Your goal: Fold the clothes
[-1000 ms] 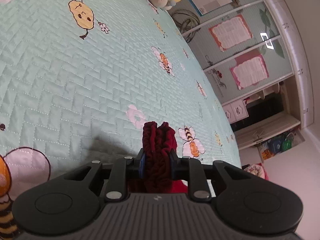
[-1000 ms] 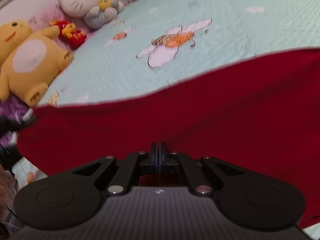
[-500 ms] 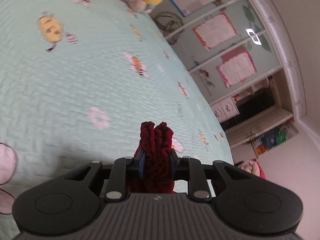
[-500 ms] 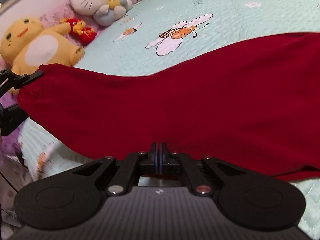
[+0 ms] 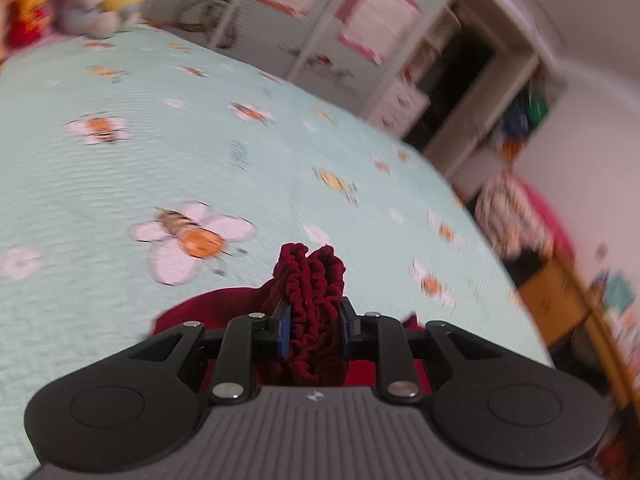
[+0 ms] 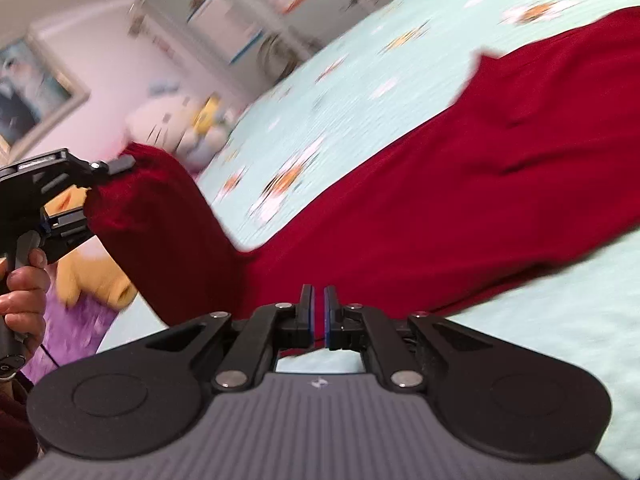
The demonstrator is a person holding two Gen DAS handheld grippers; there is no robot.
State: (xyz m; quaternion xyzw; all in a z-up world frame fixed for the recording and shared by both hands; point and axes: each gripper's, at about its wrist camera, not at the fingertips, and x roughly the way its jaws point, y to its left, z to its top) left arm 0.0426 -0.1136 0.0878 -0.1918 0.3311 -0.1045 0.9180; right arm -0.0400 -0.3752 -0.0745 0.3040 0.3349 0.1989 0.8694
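Note:
A dark red garment [image 6: 480, 200] lies stretched across the mint bee-print bedspread [image 6: 560, 340]. My left gripper [image 5: 312, 312] is shut on its gathered elastic band [image 5: 308, 272], which bulges up between the fingers. In the right wrist view that same left gripper [image 6: 100, 192] holds one end of the garment lifted at the far left, with a hand [image 6: 24, 292] on its grip. My right gripper [image 6: 319, 300] is shut but for a hairline gap, and the garment's near edge runs into its jaws. Both views are blurred by motion.
Plush toys [image 5: 92, 4] sit at the head of the bed, and a yellow one [image 6: 92, 280] lies near the left gripper. Beyond the bed's far side stand white cabinets [image 5: 320, 20] with papers on them. A clothes pile [image 5: 516, 220] and wooden furniture [image 5: 560, 300] are past its right edge.
Both grippers have swept sideways over the bed. The left one rose and rolled with the band still in it and has come fully into the right wrist view, lifting that end of the garment.

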